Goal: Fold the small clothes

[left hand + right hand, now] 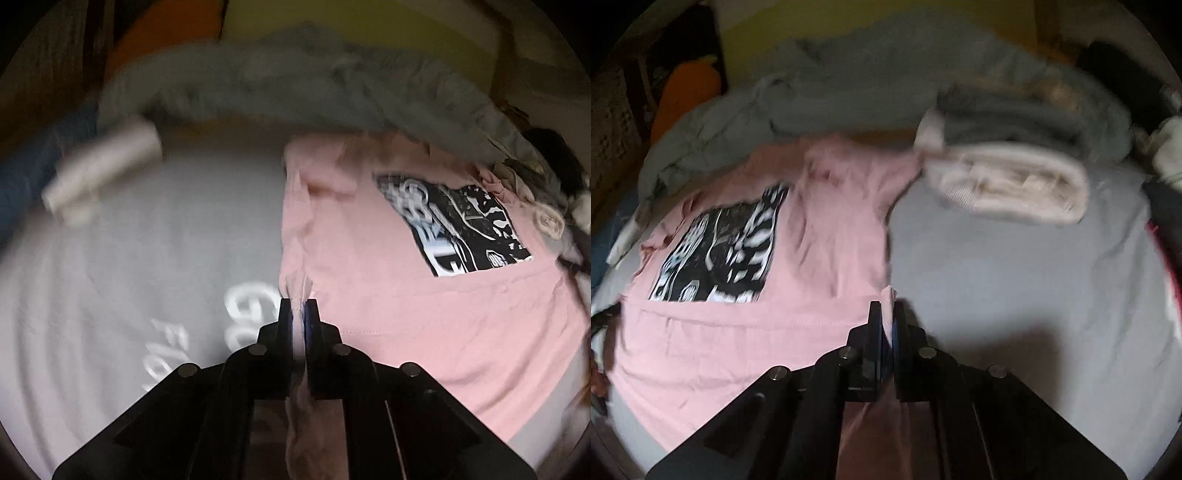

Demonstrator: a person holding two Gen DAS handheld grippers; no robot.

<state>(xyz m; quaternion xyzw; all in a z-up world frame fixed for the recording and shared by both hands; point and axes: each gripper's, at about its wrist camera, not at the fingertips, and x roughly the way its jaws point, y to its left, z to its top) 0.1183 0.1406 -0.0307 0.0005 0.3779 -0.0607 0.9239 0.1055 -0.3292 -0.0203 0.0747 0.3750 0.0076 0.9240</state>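
Both claws are gripping the pink T-shirt (pixel 424 314) at opposite side edges, and most of the risk is sitting in those two small pinches. The left gripper (pixel 298 314) is clamping only a thin ridge of pink fabric, which is poking up just past its tips; the right gripper (pixel 888 314) is holding a similar small tuft. If either bite is catching just the top layer, or is sitting too close to the hem, the cloth is likely to slip out as the hands are carrying it, and the fold would be coming out lopsided. Both views are smeared, so speed may be adding to that risk.

A second hazard is the grey sheet with white lettering (pixel 147 266) lying under the shirt. Whether either claw is also nipping it is not clear, but it would then be dragging along. The rolled cream towel (pixel 1008 192) is lying ahead and to the right of the right claw, touching the shirt's far sleeve, so a wide sweep may be catching it. The heaped grey-green blanket (pixel 886 81) is crowding the far edge, well ahead of both claws.

Relative to the left claw, the shirt is spreading ahead and to the right, its black-and-white print (pixel 454 229) further out that way. Relative to the right claw, it is spreading ahead and to the left, mostly flat and face up.
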